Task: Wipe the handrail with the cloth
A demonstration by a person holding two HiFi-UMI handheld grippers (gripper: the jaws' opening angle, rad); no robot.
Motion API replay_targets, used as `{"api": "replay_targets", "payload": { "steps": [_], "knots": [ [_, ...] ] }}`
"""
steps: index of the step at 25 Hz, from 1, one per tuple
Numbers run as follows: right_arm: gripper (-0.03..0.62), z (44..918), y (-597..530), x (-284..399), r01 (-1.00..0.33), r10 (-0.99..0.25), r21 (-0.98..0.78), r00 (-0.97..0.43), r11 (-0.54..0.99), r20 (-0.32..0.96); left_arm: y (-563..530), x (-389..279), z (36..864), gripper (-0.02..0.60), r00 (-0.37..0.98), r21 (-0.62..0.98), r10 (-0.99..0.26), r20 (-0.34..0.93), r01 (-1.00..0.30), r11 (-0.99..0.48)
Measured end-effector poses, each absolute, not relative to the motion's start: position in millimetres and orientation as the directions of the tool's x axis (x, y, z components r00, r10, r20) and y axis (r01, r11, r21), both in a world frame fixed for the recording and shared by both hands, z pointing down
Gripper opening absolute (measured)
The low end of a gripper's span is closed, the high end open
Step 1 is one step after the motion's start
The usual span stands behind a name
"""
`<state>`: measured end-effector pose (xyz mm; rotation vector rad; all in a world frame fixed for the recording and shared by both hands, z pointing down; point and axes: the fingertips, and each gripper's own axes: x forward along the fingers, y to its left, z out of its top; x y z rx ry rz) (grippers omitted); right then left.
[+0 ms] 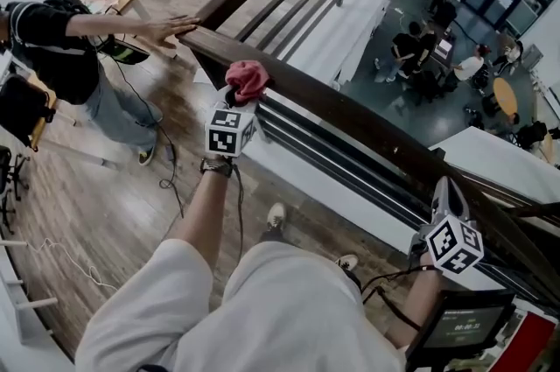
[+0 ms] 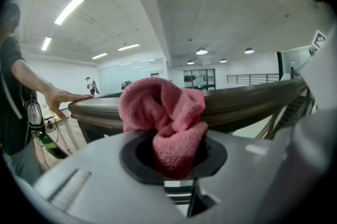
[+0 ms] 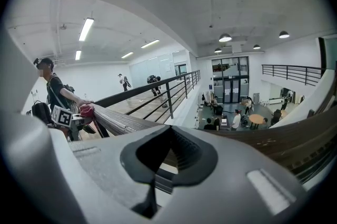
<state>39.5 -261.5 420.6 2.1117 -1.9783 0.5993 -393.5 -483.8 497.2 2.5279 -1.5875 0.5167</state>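
Note:
A crumpled pink cloth (image 1: 248,80) rests on top of the dark wooden handrail (image 1: 350,112), which runs from upper left to lower right. My left gripper (image 1: 238,109) is shut on the cloth and holds it against the rail. In the left gripper view the cloth (image 2: 163,117) bulges out of the jaws (image 2: 176,154), with the handrail (image 2: 247,101) just behind it. My right gripper (image 1: 448,208) hangs beside the rail further right, shut with nothing in it. The right gripper view looks along the rail (image 3: 126,124) to the cloth (image 3: 87,110).
Another person stands at left with a hand (image 1: 166,29) flat on the rail's end. Metal bars (image 1: 306,138) run under the rail. Beyond it is a drop to a lower floor with people and tables (image 1: 437,46). A cable (image 1: 166,178) lies on the wooden floor.

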Motion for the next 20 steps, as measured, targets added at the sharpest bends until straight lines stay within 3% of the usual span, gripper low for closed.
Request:
{"api": "replay_targets", "payload": {
  "steps": [20],
  "knots": [
    [0.002, 431, -239, 77, -0.982, -0.914, -0.162, 0.023, -0.097, 0.406, -426, -293, 502, 0.089, 0.494, -0.009, -0.788, 0.367, -0.845, -0.535]
  ]
}}
